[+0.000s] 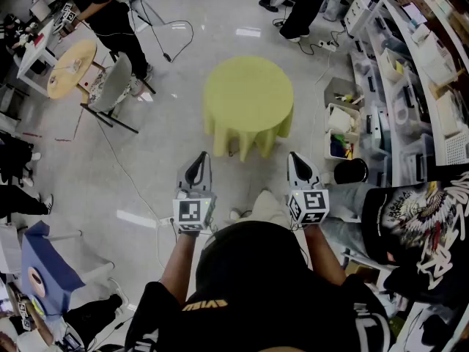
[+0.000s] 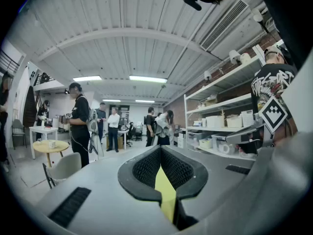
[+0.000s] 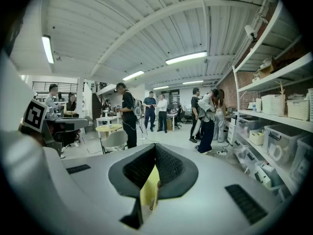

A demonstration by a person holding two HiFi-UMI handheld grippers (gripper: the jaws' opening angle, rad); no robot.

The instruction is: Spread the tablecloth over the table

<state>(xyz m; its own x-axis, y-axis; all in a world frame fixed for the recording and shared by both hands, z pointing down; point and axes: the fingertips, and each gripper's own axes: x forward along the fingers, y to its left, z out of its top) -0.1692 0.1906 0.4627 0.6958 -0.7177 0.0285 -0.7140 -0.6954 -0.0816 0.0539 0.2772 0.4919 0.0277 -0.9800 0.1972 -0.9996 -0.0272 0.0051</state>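
Note:
A yellow-green tablecloth (image 1: 248, 97) lies over a small round table in the middle of the floor, and its hem hangs in folds on the near side. In the head view my left gripper (image 1: 198, 160) is held level just short of the cloth's near left edge, with its jaws shut and nothing in them. My right gripper (image 1: 297, 160) is beside the near right edge, also shut and not holding anything. In the left gripper view the left gripper (image 2: 161, 152) shows a sliver of the yellow cloth (image 2: 167, 191) through its jaw slit. The right gripper (image 3: 155, 150) shows the same cloth (image 3: 149, 192).
Shelves with bins (image 1: 410, 86) line the right side, with a black round stool (image 1: 350, 171) and boxes in front. A wooden round table (image 1: 71, 67) and a grey chair (image 1: 111, 86) stand at the left. Several people stand around, and one in a printed shirt (image 1: 418, 218) is close on my right. Cables cross the floor.

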